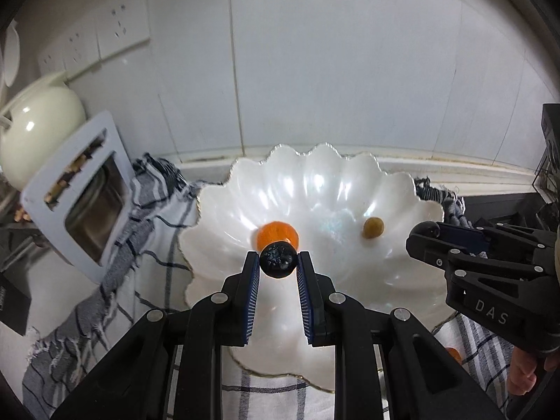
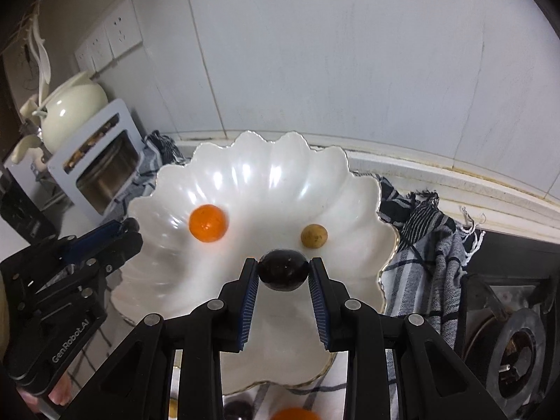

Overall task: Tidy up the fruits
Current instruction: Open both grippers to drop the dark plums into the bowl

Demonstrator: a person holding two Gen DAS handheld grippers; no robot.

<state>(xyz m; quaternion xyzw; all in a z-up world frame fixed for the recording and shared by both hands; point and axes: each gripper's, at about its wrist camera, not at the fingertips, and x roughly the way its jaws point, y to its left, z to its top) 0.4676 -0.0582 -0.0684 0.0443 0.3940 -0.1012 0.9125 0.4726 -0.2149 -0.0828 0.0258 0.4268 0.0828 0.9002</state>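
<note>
A: What does each gripper hold?
B: The left gripper [image 1: 278, 262] pinches a dark berry [image 1: 277, 259]; the right gripper [image 2: 283, 273] pinches a dark plum [image 2: 283, 269], both above the white bowl [image 2: 266, 182].
A: And inside it?
B: An orange fruit [image 2: 208, 223] and a small brown fruit [image 2: 314, 235], apart.

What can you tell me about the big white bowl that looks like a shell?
The white bowl is wide and shallow with a wavy, scalloped rim edged in a thin gold line. It looks glossy and pearly, maybe ceramic or plastic. It sits upright on a grey checked cloth near the wall. Inside lie an orange fruit and a small tan fruit, apart from each other.
</note>
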